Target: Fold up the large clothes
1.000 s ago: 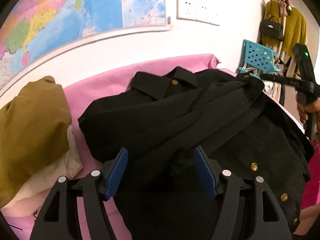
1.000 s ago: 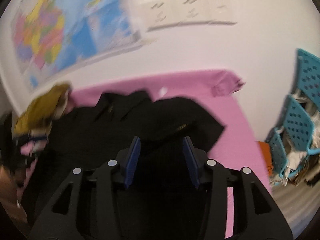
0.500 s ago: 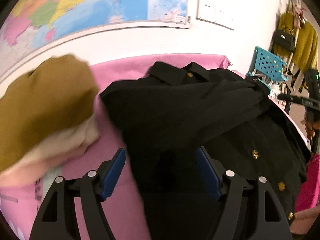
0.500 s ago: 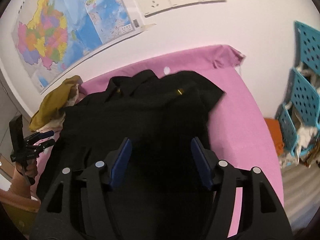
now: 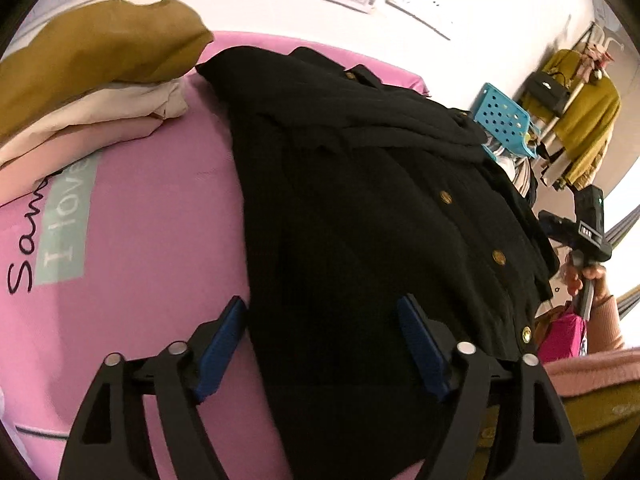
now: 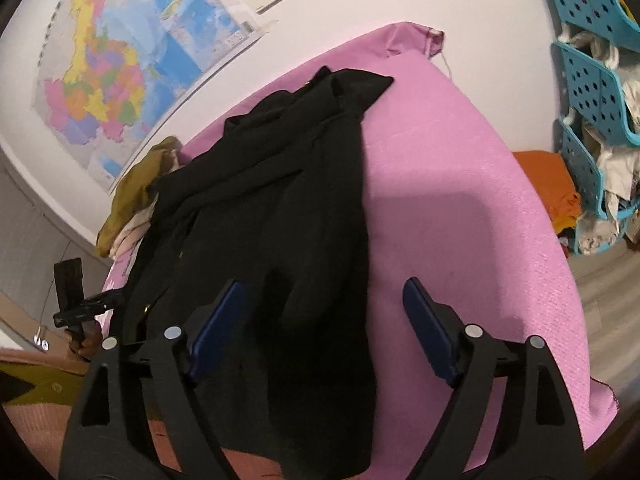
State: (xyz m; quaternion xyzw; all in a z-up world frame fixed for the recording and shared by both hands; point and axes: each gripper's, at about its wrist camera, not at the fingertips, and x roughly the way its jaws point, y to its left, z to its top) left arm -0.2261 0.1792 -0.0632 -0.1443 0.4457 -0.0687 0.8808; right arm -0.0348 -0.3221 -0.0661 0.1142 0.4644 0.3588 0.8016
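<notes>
The black jacket (image 5: 360,208) lies on the pink desk (image 6: 460,200), sleeves already folded in, while left claw (image 5: 322,344) and right claw (image 6: 320,328) are released; lengthwise folding remains.

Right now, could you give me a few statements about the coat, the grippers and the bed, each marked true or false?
1. The black coat lies on a pink sheet. True.
2. The left gripper is clamped shut on the coat. False: its jaws stand wide apart, with the cloth lying between them and not pinched.
3. The right gripper is open. True.
4. The coat has gold buttons. True.
5. The mustard garment lies on top of the coat. False: it sits beside the coat, on a pile of pale folded clothes.
6. The baskets by the bed are red. False: they are turquoise.
</notes>
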